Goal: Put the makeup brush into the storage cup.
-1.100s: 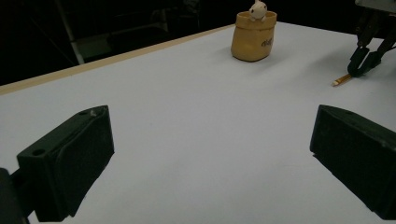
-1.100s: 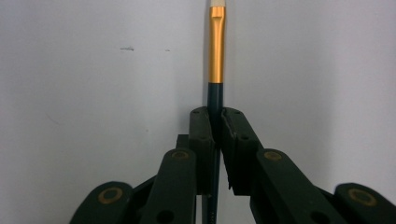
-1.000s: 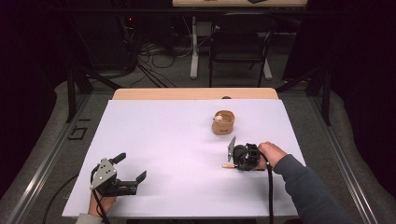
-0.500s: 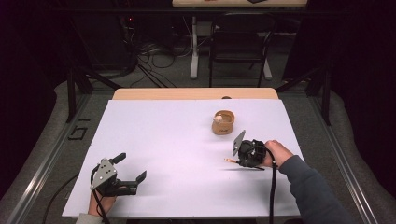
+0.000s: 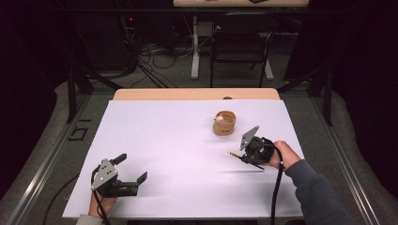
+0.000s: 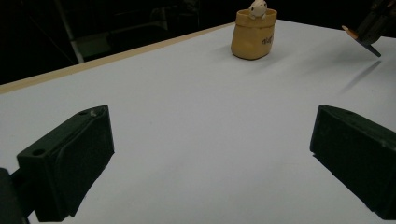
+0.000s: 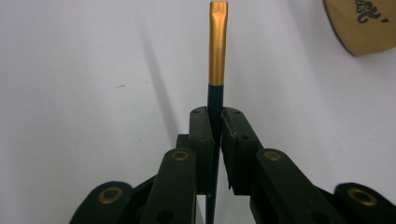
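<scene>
We see the right tool (image 5: 244, 157) clamped on a thin pencil (image 7: 217, 56), its two black jaws pressed together with the shaft pinched between them. In the right gripper view the pencil runs straight up out of the jaws: the lower part of the shaft is dark, nearly black, and above it comes a long gold metal sleeve that ends in a flattened, squared-off tip. A further length of the dark shaft hangs down below the jaws. In the high view the pencil (image 5: 237, 155) shows as a short slim stick poking out to the left of the tool, held clear above the white table (image 5: 178, 140), with a faint shadow on the sheet beneath it. The person's right hand (image 5: 281, 155) wraps the tool's body, a grey sleeve behind it, and the black cable trails down toward the near edge.

Just beyond the pencil, toward the far side of the table, stands a small tan pouch-shaped holder (image 5: 224, 123) with dark lettering on its front and a pale little figure peeking over its rim. The pencil is near it but apart from it.

The left tool (image 5: 129, 173) rests low at the near left corner of the table, well apart from the pencil. Its jaws stand wide open, with nothing between them but bare white table in the left gripper view.
</scene>
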